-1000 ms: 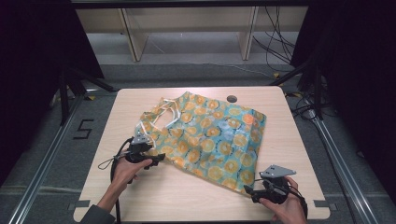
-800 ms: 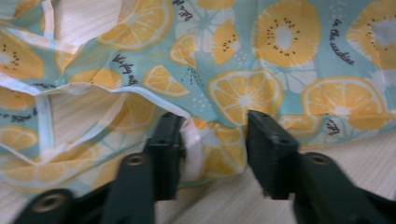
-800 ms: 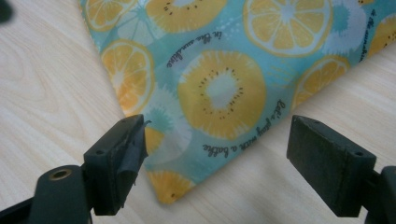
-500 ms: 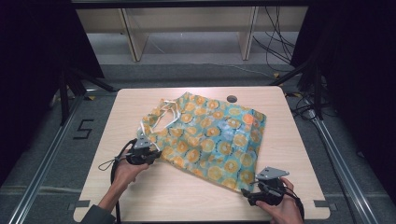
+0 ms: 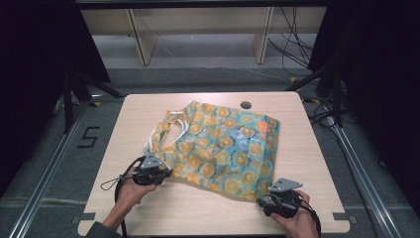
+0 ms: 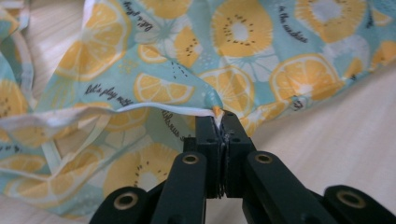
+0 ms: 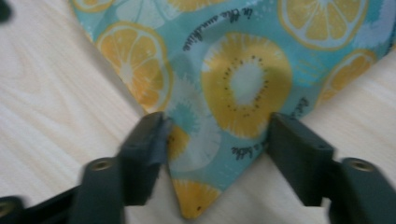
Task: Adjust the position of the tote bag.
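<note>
Left gripper: your left hand holds it at the near-left part of the table; its jaws are pressed together on a white-trimmed edge of the fabric bag, a small pinch of cloth caught right at the tips, as the left gripper view shows.
Right gripper: your right hand holds it near the front-right edge of the table; its jaws stand wide apart, one on each side of the bag's near corner, which lies flat on the table between them. You have nothing clamped there.
Fabric bag: a teal cloth printed with orange and lemon slices and small lines of script, spread across the middle of the table, rumpled along its left side and flatter toward the right. Its near-right corner reaches down to your right gripper.
Handles: pale straps lying at the bag's left end, toward the far side from your left gripper.
Table: light wood, with a small dark round hole just beyond the bag's far edge.
Cable: a dark loop trailing from your left gripper across the table by your wrist.
Floor mark: a dark "5" on the grey floor left of the table.
</note>
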